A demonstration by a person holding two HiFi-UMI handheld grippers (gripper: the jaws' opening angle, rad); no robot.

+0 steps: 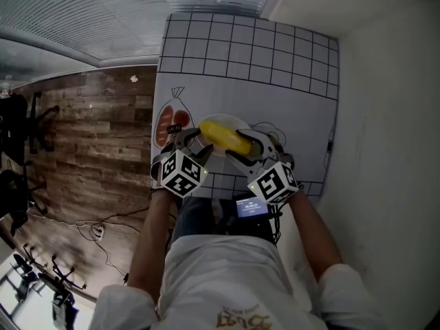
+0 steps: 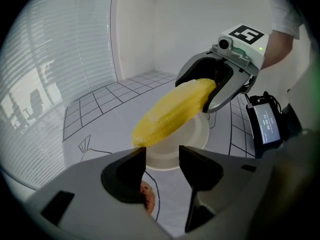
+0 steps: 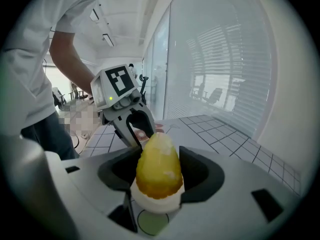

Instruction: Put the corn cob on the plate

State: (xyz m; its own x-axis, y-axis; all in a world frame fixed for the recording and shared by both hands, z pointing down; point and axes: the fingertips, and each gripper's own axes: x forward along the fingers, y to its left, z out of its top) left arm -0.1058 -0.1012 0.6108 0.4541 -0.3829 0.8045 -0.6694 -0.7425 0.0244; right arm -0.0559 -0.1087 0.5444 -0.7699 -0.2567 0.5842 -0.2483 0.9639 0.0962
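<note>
The yellow corn cob [image 1: 223, 137] hangs tilted just above the white plate [image 1: 240, 121] at the middle of the table. My right gripper [image 1: 242, 147] is shut on its thick end, and in the right gripper view the cob [image 3: 159, 166] fills the gap between the jaws. From the left gripper view the cob [image 2: 172, 113] slants down from the right gripper [image 2: 220, 86] over the plate [image 2: 195, 136]. My left gripper [image 2: 162, 159] is open and empty, close under the cob's pointed tip. It shows in the head view [image 1: 195, 145] and in the right gripper view [image 3: 135, 129].
The white table mat [image 1: 275, 67] carries a black grid and line drawings, with a red printed sausage shape [image 1: 165, 124] left of the plate. A small screen device [image 1: 251, 206] sits at the near edge. Wooden floor [image 1: 89, 129] lies left; a white wall [image 1: 385, 115] stands right.
</note>
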